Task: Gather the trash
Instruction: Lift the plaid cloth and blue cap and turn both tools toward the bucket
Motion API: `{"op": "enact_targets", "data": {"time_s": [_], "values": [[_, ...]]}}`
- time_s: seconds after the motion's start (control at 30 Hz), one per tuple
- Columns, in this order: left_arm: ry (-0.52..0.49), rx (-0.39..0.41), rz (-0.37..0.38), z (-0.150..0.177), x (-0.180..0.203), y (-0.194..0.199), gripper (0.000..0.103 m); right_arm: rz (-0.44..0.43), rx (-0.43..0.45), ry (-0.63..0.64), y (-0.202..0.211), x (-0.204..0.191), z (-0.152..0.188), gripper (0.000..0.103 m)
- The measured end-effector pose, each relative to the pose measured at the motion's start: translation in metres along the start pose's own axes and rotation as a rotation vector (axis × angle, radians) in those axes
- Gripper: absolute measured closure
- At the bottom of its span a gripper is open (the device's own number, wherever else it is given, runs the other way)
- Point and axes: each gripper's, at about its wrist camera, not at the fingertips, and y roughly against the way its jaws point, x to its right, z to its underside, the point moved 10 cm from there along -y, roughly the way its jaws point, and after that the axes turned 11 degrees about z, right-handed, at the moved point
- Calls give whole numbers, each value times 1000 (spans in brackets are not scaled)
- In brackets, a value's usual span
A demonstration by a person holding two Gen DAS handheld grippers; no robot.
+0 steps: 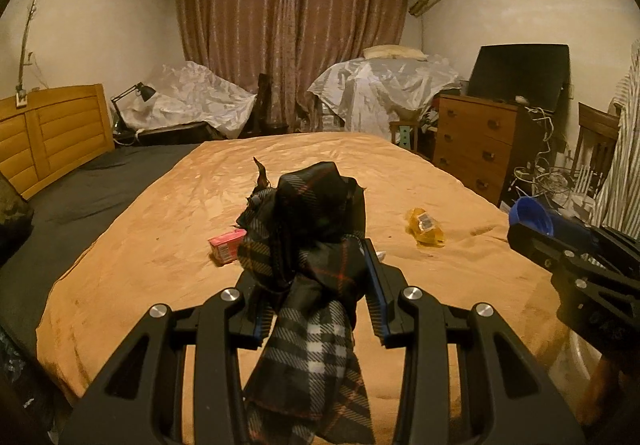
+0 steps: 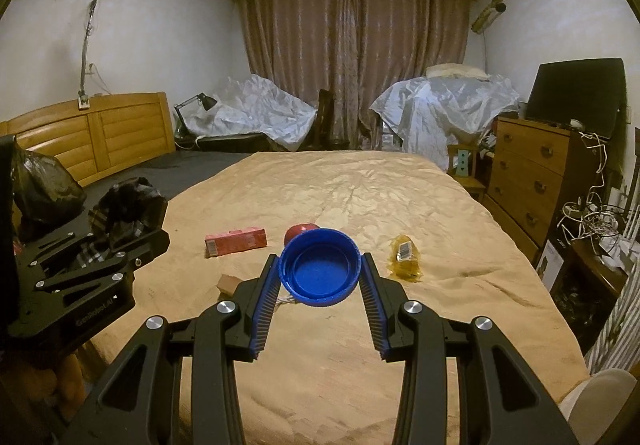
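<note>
Gripping a plaid bag [image 1: 304, 245], left tool [image 1: 316, 257]; right tool [image 2: 319, 273] clamps empty blue lid [image 2: 318, 271].

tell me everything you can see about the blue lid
The blue lid is a round plastic cap with a ribbed outer rim and concentric rings inside. It is tilted up, its hollow side facing the right wrist camera. The right tool grips it by opposite edges, holding it above the tan bedspread.
</note>
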Motion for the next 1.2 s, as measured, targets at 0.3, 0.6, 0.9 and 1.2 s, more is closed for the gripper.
{"op": "enact_targets", "data": {"time_s": [0.3,0.6,0.9,1.2], "values": [[-43,-5,79,-9,45,-12,66,74,-6,-9,32,47,-1,62],[-87,-17,168,-13,101,-24,66,176,-21,-35,62,125,4,61],[-135,-37,264,-14,163,-35,66,277,-55,-84,96,214,27,61],[-214,-80,425,-4,260,-38,66,408,-115,-127,136,309,58,61]]}}
